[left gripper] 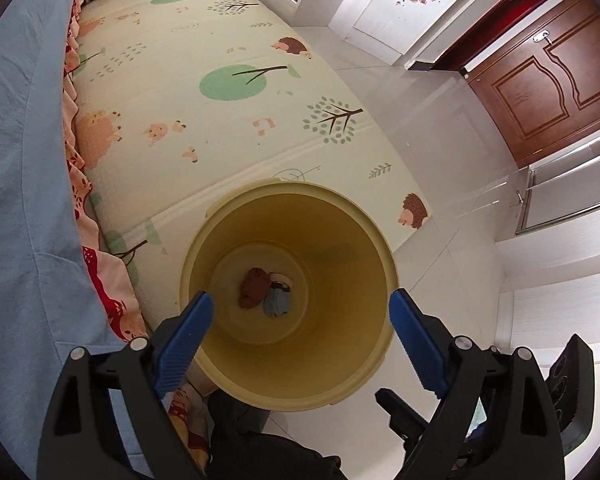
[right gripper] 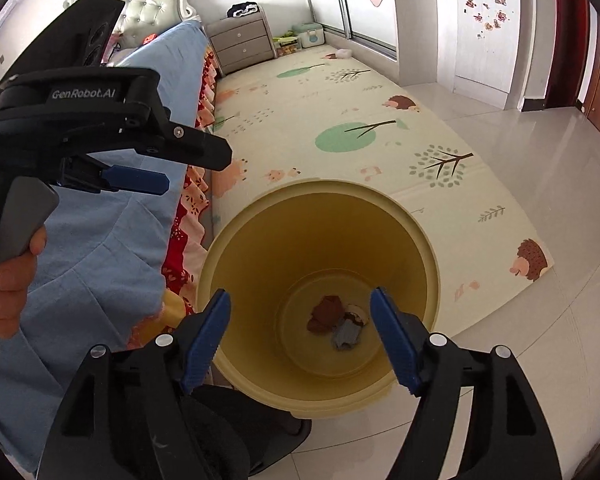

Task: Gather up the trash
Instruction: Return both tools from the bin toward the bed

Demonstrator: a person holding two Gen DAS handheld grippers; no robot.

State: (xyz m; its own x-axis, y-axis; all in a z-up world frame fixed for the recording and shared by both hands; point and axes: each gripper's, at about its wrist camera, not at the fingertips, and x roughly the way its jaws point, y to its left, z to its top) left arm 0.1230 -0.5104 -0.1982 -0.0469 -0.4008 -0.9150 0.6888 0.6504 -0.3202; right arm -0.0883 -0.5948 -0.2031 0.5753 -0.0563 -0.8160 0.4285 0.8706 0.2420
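Note:
A pale yellow bin [left gripper: 296, 190] stands on the floor beside the bed, and both grippers hover over its mouth. At its bottom lie a crumpled brown piece [left gripper: 254, 284] and a blue-grey piece [left gripper: 278, 302]. The right wrist view shows the same bin [right gripper: 320, 188], the brown piece [right gripper: 326, 314], the blue-grey piece [right gripper: 346, 336] and a small white-and-brown scrap [right gripper: 358, 314]. My left gripper [left gripper: 300, 296] is open with nothing between its blue pads. My right gripper [right gripper: 300, 294] is open too, and holds nothing. A hand [right gripper: 8, 280] grips the left tool's handle.
A bed with a blue cover [left gripper: 20, 160] and a red patterned frill runs along the left. An animal-print play mat [left gripper: 220, 100] lies behind the bin, with glossy white tiles [left gripper: 440, 160] to the right. A wooden door [left gripper: 548, 80] and a grey nightstand [right gripper: 242, 42] stand farther off.

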